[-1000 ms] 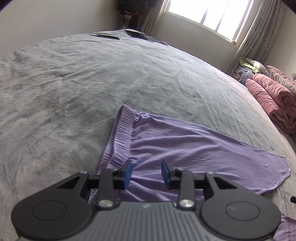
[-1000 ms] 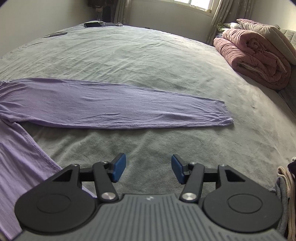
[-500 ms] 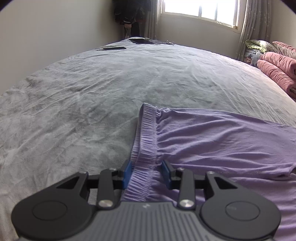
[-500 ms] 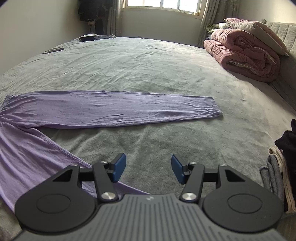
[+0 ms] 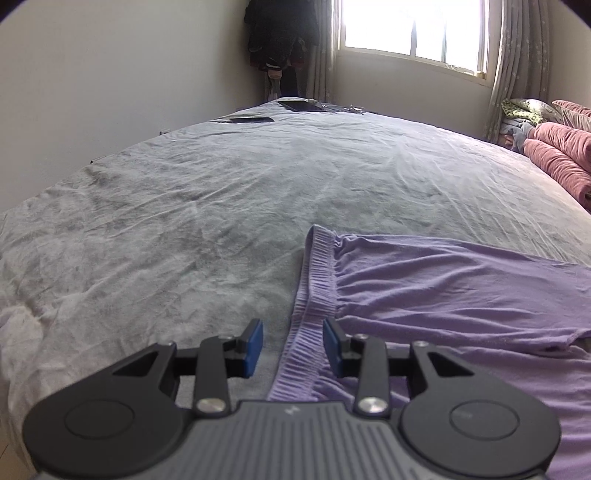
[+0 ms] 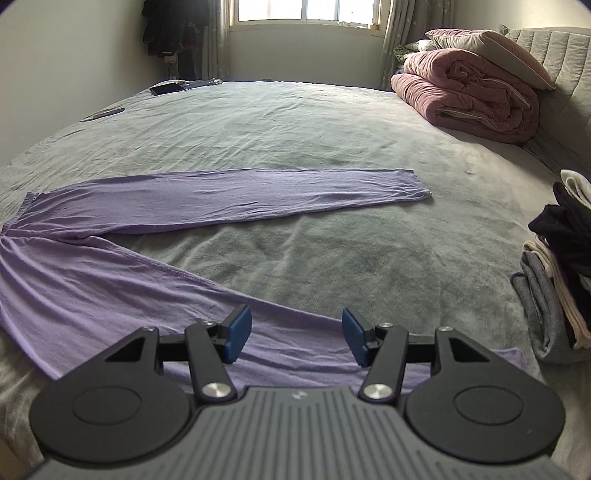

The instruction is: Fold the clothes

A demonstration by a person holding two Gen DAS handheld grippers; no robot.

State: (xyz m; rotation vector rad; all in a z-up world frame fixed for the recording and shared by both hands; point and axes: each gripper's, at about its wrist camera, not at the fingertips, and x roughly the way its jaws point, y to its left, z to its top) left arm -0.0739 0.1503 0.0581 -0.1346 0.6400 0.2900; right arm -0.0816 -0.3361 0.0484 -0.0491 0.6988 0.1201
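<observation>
- Left wrist view: your left gripper [image 5: 292, 347] sits low over the bed [image 5: 207, 206], jaws parted with nothing clamped. The ribbed waistband [image 5: 317, 280] of the purple pants [image 5: 458, 288] runs up between the two blue pads [image 5: 254, 346]; whether either pad touches the fabric, you cannot tell from here.
- The rest of the pants spreads out to the right of the waistband, flat on the bed with small gathers just beside the band.
- Beyond the waistband lie dark flat items [image 5: 300, 106] at the bed's end, below a window [image 5: 413, 27]; a pink quilt [image 5: 561, 155] lies far right of the waistband.
- Right wrist view: your right gripper [image 6: 297, 334] has its jaws wide apart and empty, above the near pant leg [image 6: 110, 291], which runs under it.
- The far leg [image 6: 236, 199] lies straight and flat beyond the near one, both meeting at the left.
- Right of the legs stands a stack of folded clothes [image 6: 557, 280]; the rolled quilt [image 6: 469, 99] is well beyond them.
</observation>
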